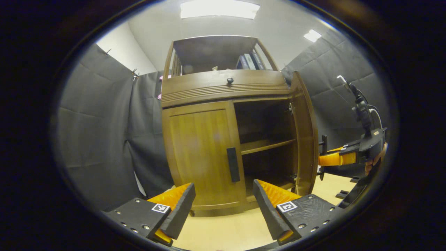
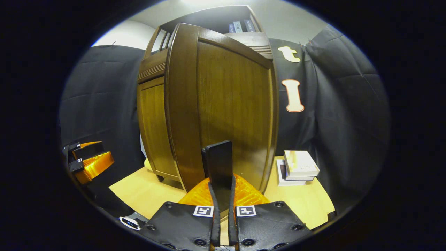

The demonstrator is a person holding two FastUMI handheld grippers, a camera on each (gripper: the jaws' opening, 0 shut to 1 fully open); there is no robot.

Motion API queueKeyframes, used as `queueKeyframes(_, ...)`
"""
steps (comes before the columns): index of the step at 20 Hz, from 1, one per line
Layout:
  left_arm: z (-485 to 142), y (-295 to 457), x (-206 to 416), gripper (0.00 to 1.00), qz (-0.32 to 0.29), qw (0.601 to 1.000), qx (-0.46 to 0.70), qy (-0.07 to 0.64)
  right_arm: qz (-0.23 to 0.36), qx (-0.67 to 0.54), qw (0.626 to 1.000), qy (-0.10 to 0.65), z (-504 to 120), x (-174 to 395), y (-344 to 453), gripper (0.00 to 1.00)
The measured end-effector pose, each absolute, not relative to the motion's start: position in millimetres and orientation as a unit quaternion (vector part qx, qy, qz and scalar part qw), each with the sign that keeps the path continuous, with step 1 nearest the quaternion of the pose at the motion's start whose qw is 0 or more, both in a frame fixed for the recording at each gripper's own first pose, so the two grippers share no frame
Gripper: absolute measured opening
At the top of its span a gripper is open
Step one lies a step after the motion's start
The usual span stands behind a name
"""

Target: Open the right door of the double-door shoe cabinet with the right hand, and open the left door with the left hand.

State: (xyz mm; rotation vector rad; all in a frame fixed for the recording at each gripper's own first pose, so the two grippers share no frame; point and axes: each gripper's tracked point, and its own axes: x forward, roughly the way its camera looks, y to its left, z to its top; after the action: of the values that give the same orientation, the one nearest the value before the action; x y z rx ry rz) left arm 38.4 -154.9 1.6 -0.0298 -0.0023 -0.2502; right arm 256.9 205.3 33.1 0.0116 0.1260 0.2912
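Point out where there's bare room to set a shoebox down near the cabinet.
Bare floor lies in front of the closed left door, between the left gripper fingers. The floor right of the open right door is crowded by stacked books. The inner shelf looks bare.

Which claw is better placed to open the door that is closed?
Left, likely: the left claw is open, facing the closed left door's handle, while the right claw grips the right door's handle.
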Motion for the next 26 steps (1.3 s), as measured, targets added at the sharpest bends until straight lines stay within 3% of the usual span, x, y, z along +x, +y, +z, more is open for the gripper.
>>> queueKeyframes(5,8,-176,39,0.96,-0.144,0.989,-0.015,-0.008,0.118,0.010,0.991,0.063,50,246,202,0.14)
queueKeyframes(10,10,-185,33,0.96,-0.147,0.989,-0.013,-0.008,0.102,0.017,0.993,0.065,50,248,194,0.05)
queueKeyframes(11,11,-186,32,0.96,-0.147,0.989,-0.011,-0.009,0.097,0.022,0.993,0.065,49,248,186,0.09)
queueKeyframes(14,11,-190,30,0.96,-0.149,0.989,-0.010,-0.010,0.086,0.036,0.993,0.067,44,249,164,0.05)
queueKeyframes(17,16,-195,31,0.96,-0.152,0.988,-0.009,-0.015,0.073,0.038,0.994,0.067,45,252,143,0.08)
queueKeyframes(19,17,-195,31,0.96,-0.154,0.988,-0.006,-0.016,0.064,0.030,0.995,0.065,45,256,133,0.01)
queueKeyframes(20,18,-195,31,0.96,-0.154,0.988,-0.005,-0.016,0.061,0.026,0.996,0.064,44,255,127,0.12)
queueKeyframes(21,19,-195,31,0.96,-0.154,0.988,-0.005,-0.016,0.065,0.029,0.995,0.063,44,258,125,0.12)
queueKeyframes(22,17,-193,30,0.96,-0.153,0.988,-0.005,-0.015,0.068,0.034,0.995,0.064,44,256,124,0.03)
queueKeyframes(24,15,-190,30,0.96,-0.152,0.988,-0.005,-0.013,0.072,0.032,0.995,0.067,42,259,121,0.04)
queueKeyframes(25,15,-188,30,0.96,-0.151,0.988,-0.005,-0.012,0.076,0.033,0.994,0.071,40,256,120,0.05)
queueKeyframes(26,13,-187,28,0.96,-0.151,0.988,-0.004,-0.012,0.073,0.032,0.994,0.073,41,254,117,0.15)
